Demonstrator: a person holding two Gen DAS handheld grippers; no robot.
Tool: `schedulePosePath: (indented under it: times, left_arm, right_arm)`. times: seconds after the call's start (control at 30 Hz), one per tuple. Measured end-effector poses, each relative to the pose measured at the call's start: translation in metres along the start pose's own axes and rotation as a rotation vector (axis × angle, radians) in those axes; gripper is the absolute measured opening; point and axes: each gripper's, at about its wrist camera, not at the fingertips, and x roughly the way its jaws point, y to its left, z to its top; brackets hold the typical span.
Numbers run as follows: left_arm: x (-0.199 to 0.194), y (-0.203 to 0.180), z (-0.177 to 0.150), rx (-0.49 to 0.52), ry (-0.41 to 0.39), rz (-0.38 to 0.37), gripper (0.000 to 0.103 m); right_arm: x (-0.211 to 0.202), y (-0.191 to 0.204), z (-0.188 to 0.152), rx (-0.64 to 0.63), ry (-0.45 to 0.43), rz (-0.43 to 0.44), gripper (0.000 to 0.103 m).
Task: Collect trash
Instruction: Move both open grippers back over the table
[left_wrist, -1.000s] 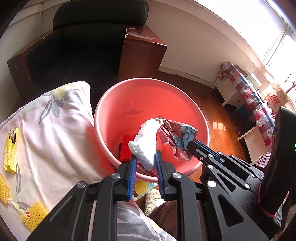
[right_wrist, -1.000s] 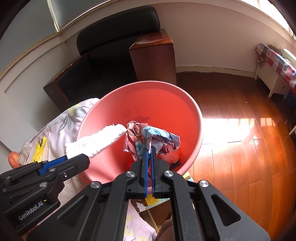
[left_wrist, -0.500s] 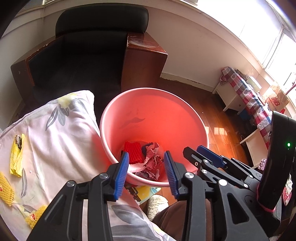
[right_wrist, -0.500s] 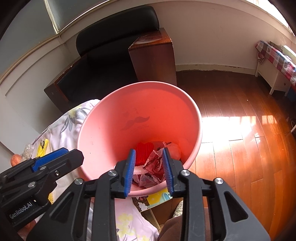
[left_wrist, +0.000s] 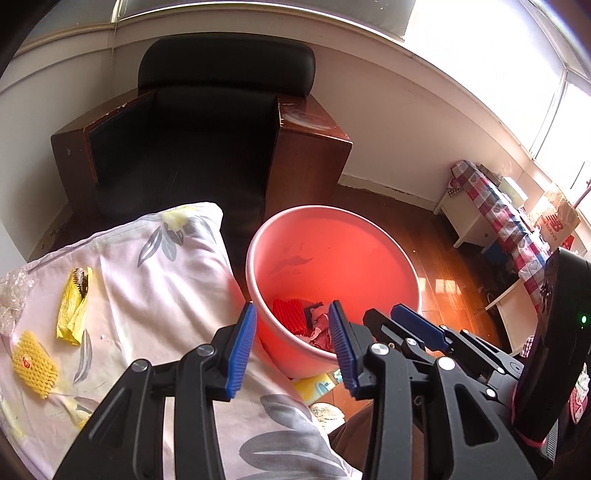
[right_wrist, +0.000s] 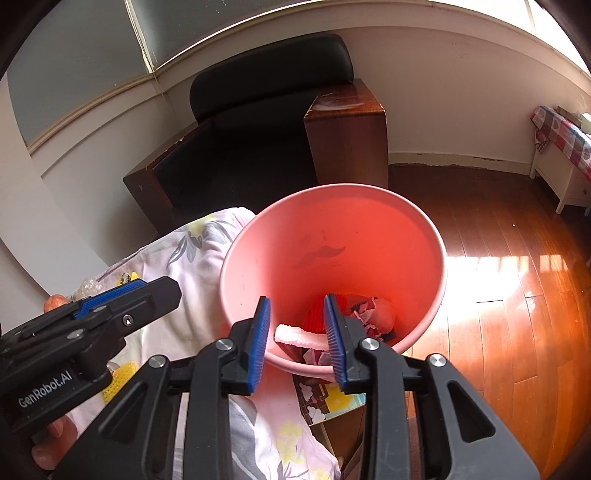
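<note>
A pink plastic bucket (right_wrist: 332, 229) stands on a sunlit, reddish wooden floor (right_wrist: 509, 288), touching the edge of a bed covered by a pale floral sheet (left_wrist: 147, 295). At the bottom of the bucket lies the collected trash (right_wrist: 354, 314): a red foam net, crumpled printed wrappers and a white foam strip (right_wrist: 299, 338). The left tool (left_wrist: 291, 347) hovers over the near rim of the bucket, its blue-padded jaws wide apart and holding nothing. The right tool (right_wrist: 297, 339) hangs above the bucket too, jaws likewise spread and empty. On the sheet, well apart from the bucket, rest a yellow wrapper (left_wrist: 74, 306), a yellow foam net (left_wrist: 33, 363) and some clear plastic (left_wrist: 13, 299). Behind the bucket sits a black armchair (left_wrist: 207, 140) with brown wooden sides, against a cream wall. A white bench with a checked cloth (left_wrist: 506, 221) stands under bright windows
</note>
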Motion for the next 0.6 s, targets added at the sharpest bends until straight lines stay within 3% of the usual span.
schedulePosePath:
  times: [0.6]
  left_arm:
    - [-0.044, 0.076, -0.04, -0.113, -0.046, 0.178, 0.04]
  right_arm:
    - [0.003, 0.072, -0.025, -0.122, 0.048, 0.117, 0.03]
